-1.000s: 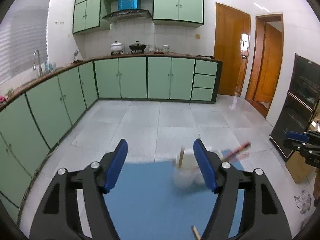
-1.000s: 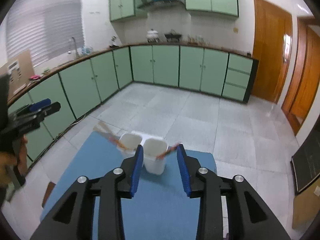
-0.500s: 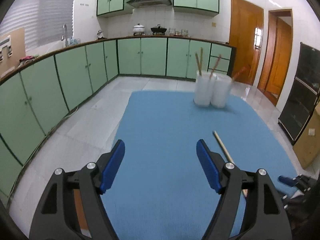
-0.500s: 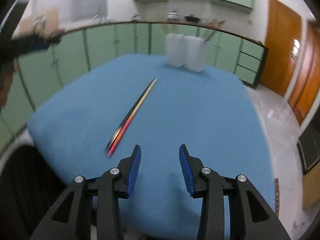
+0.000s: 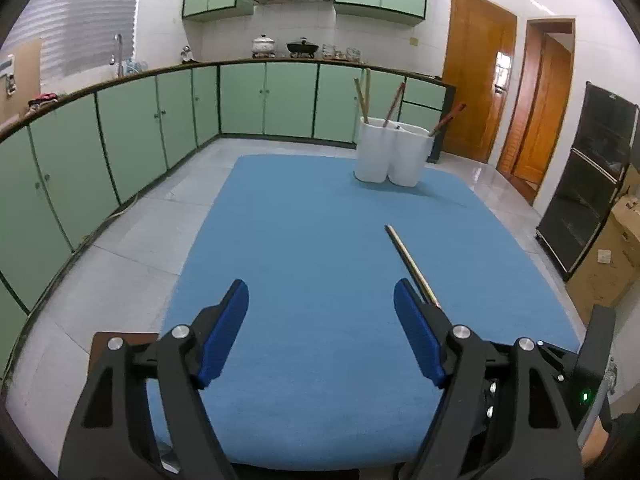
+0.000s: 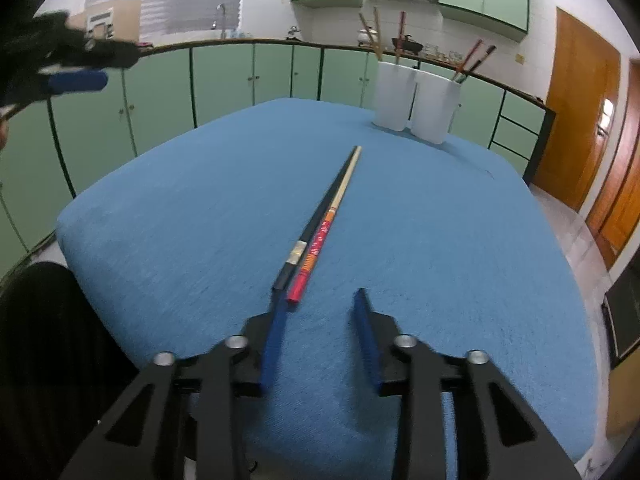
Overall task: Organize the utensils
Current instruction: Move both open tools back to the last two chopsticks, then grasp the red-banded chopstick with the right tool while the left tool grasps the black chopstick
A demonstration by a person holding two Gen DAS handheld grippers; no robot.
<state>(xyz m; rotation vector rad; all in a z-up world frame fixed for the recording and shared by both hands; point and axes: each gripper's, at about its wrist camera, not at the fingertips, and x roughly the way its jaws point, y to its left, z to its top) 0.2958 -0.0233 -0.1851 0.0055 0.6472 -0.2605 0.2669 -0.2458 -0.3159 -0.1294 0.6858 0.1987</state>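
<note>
Two chopsticks lie side by side on the blue cloth point(image 6: 440, 220): a black one point(image 6: 320, 210) and a pale one with a red end point(image 6: 326, 228). They also show in the left wrist view point(image 5: 408, 260). Two white cups point(image 6: 416, 100) holding several chopsticks stand at the far edge; they also show in the left wrist view point(image 5: 394, 152). My right gripper point(image 6: 320, 304) is open and empty, just short of the chopsticks' near ends. My left gripper point(image 5: 320, 300) is open and empty, left of the chopsticks.
The cloth-covered table point(image 5: 304, 208) stands in a kitchen with green cabinets point(image 5: 132, 120) at left and back. A black oven point(image 5: 588, 176) and a cardboard box point(image 5: 612, 256) stand at right. The left gripper appears at the upper left of the right wrist view point(image 6: 76, 80).
Both grippers dropped from high above the cups to low over the near table. The right gripper came close behind the chopsticks' near ends. Both stayed open.
</note>
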